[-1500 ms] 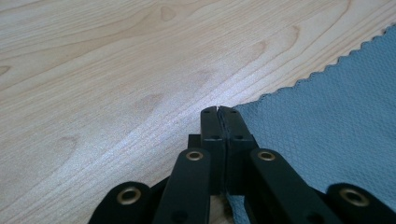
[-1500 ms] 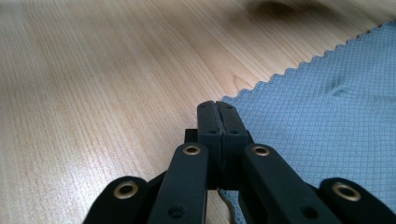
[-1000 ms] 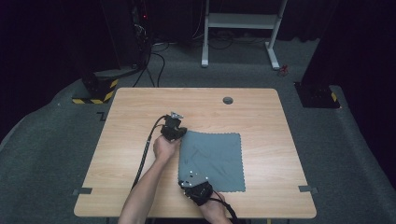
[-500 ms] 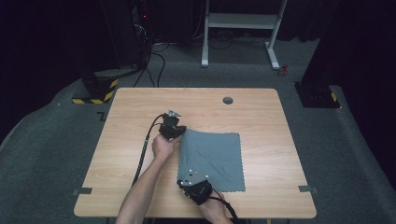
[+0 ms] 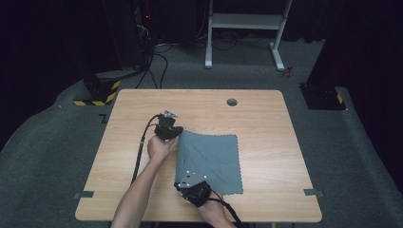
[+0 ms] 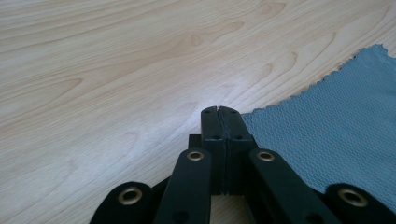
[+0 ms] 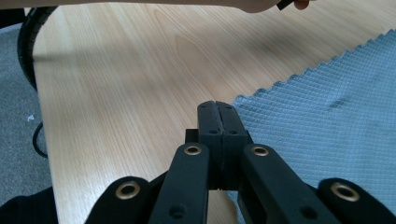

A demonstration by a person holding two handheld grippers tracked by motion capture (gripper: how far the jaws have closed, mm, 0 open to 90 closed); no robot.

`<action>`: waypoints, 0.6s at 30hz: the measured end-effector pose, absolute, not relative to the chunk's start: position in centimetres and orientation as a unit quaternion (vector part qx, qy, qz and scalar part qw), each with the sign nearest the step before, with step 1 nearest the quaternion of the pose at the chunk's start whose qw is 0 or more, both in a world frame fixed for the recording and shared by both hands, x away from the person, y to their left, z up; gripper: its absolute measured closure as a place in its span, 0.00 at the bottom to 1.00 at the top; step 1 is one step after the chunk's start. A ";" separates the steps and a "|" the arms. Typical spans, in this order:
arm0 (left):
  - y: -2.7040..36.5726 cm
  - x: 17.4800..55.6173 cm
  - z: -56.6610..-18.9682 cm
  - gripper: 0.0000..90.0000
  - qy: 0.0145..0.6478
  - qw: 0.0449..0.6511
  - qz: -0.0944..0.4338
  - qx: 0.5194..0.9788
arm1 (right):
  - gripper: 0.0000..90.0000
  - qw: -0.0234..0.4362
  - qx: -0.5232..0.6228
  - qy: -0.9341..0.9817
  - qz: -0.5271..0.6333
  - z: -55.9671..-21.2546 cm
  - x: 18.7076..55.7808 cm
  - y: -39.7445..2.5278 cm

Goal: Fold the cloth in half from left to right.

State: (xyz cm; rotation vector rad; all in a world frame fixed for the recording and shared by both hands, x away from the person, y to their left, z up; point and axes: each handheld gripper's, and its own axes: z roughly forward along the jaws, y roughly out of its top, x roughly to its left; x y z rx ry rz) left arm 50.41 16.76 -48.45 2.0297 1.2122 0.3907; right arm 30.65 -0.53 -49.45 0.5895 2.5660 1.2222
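Note:
A grey-blue cloth (image 5: 211,159) lies flat on the wooden table (image 5: 266,118), right of centre. My left gripper (image 5: 175,132) is at the cloth's far left corner, its jaws pressed together on the fabric edge (image 6: 299,126). At the near left corner, my right gripper (image 5: 182,182) is likewise shut on the cloth (image 7: 317,116). In the left gripper view the jaws (image 6: 218,112) meet with the corner pinched between them. The right gripper view shows the same at its jaws (image 7: 217,107).
A round cable hole (image 5: 232,101) sits near the table's far edge. Black cables (image 5: 140,147) trail from the left gripper toward the front. Tape strips (image 5: 313,192) mark the front corners. Bare wood surrounds the cloth, and dark carpet lies around the table.
The left gripper has crept slightly to the left with the cloth's far corner. The right gripper stays where it was.

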 end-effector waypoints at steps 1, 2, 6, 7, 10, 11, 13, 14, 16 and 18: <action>17.0 50.3 -48.4 0.99 0.473 0.363 0.152 0.788 | 1.00 0.118 0.200 0.878 0.419 -49.3 30.6 -0.3; 17.2 50.3 -48.3 1.00 0.474 0.362 0.152 0.788 | 1.00 0.118 0.197 0.878 0.420 -49.2 30.6 -0.1; 18.3 50.1 -47.6 0.99 0.481 0.364 0.152 0.783 | 1.00 0.112 0.193 0.874 0.431 -48.7 30.7 0.4; 18.4 50.1 -47.5 0.99 0.478 0.362 0.157 0.785 | 1.00 0.109 0.195 0.873 0.434 -48.6 30.7 0.5; 18.0 50.0 -47.5 1.00 0.475 0.366 0.158 0.784 | 1.00 0.110 0.193 0.871 0.438 -48.4 30.7 0.3; 17.7 50.1 -47.6 0.99 0.475 0.369 0.155 0.783 | 1.00 0.111 0.195 0.870 0.439 -48.5 30.8 0.0; 17.2 50.2 -47.9 1.00 0.473 0.370 0.154 0.785 | 1.00 0.108 0.203 0.868 0.440 -48.6 30.8 -0.6; 16.9 50.2 -48.1 1.00 0.474 0.371 0.150 0.784 | 1.00 0.107 0.206 0.868 0.440 -48.7 30.8 -0.8; 16.3 50.3 -48.4 1.00 0.471 0.371 0.147 0.786 | 1.00 0.108 0.212 0.867 0.437 -48.9 30.8 -1.5; 15.8 50.4 -48.4 1.00 0.465 0.367 0.148 0.792 | 1.00 0.107 0.217 0.867 0.435 -49.0 30.7 -1.9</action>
